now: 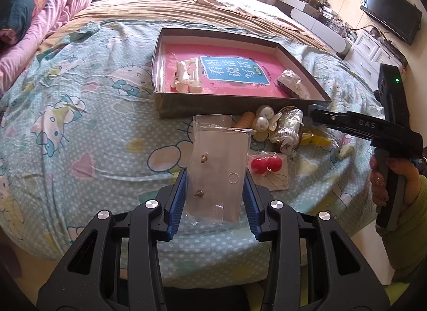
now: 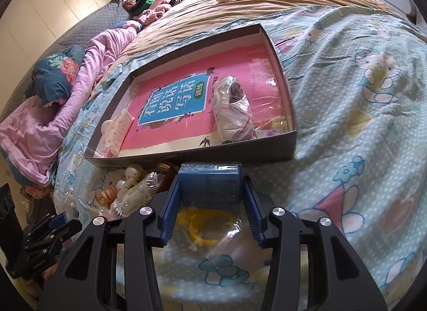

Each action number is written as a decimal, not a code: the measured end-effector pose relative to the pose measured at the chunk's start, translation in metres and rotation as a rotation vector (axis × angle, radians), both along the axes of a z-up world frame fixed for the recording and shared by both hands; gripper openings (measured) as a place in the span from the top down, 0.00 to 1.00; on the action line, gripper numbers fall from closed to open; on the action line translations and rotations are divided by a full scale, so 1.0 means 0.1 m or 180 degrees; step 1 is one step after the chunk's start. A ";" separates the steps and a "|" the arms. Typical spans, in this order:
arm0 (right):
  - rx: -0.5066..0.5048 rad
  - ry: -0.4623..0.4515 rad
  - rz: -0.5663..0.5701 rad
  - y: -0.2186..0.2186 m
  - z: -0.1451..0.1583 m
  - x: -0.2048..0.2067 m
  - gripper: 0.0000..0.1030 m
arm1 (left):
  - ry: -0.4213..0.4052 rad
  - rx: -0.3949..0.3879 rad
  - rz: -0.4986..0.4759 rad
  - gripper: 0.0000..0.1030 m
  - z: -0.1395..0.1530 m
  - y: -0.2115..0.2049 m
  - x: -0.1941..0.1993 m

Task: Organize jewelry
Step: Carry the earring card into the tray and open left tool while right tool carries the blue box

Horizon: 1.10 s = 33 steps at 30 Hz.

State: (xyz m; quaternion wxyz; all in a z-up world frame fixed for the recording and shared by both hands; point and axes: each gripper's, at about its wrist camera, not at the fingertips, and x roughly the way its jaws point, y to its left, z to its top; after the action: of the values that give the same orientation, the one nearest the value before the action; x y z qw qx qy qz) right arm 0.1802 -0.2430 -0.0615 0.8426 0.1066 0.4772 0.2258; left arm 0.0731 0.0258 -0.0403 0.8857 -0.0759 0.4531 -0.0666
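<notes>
My left gripper (image 1: 215, 177) is shut on a clear packet holding a white earring card (image 1: 217, 166) with two small studs, lifted above the bedspread. My right gripper (image 2: 210, 181) points down at the loose pile, and its blue pads sit against both sides of a plastic-wrapped blue box (image 2: 209, 185). A bagged yellow bangle (image 2: 200, 225) lies under it. In the left wrist view the right gripper (image 1: 313, 112) reaches in from the right. The pile holds red ball earrings (image 1: 265, 164), white ball pieces (image 1: 263, 118) and a silvery bag (image 1: 289, 126). Behind stands a shallow dark box (image 1: 226, 102).
The dark box (image 2: 186, 156) holds a pink book, a cream hair clip (image 2: 117, 129) and a bagged item (image 2: 232, 108). A pink quilt (image 1: 40, 33) lies far left. A hand (image 1: 395, 177) grips the right tool's handle. The bed edge runs close in front.
</notes>
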 end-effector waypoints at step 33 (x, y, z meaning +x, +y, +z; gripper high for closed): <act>0.0051 -0.0549 0.0014 -0.19 0.68 -0.06 0.58 | -0.0305 -0.0044 0.0110 0.69 0.44 0.03 0.28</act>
State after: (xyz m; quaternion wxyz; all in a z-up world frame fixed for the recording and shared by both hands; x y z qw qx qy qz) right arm 0.1740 -0.2616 0.0064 0.8792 0.0924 0.4013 0.2397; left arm 0.1011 0.0293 0.0038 0.9069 -0.0865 0.4083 -0.0580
